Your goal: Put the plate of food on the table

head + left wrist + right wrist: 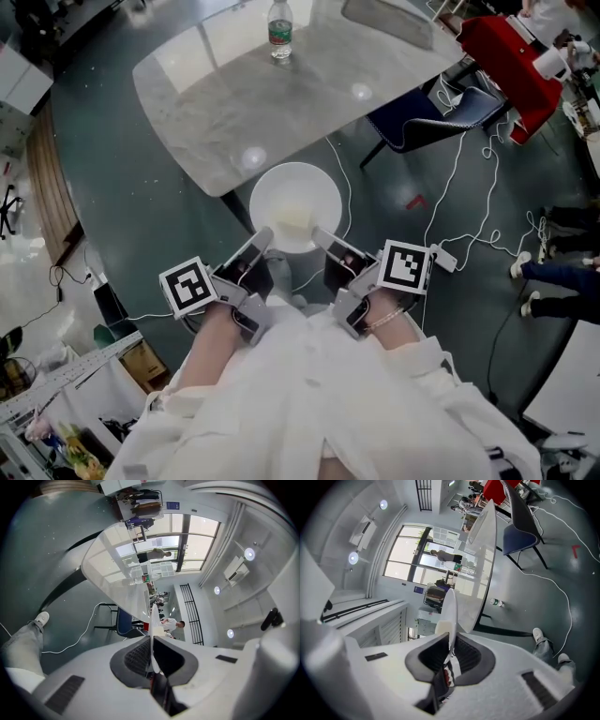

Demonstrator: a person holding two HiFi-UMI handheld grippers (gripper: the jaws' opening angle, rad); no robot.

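A white plate (295, 199) with a pale heap of food (293, 221) hangs over the floor, just short of the near edge of the grey marble table (216, 112). My left gripper (262, 238) is shut on the plate's near-left rim and my right gripper (323, 235) is shut on its near-right rim. In the left gripper view the plate (152, 618) shows edge-on between the pads of the left gripper (152, 657). The right gripper view shows the same thin rim (450, 609) clamped in the right gripper (450, 652), with the food (442, 626) beside it.
A water bottle (280, 30) stands at the table's far side. A dark blue chair (433, 114) and a red object (511, 58) are to the right. White cables (487, 202) trail over the floor, and a person's legs (562, 277) are at the right edge.
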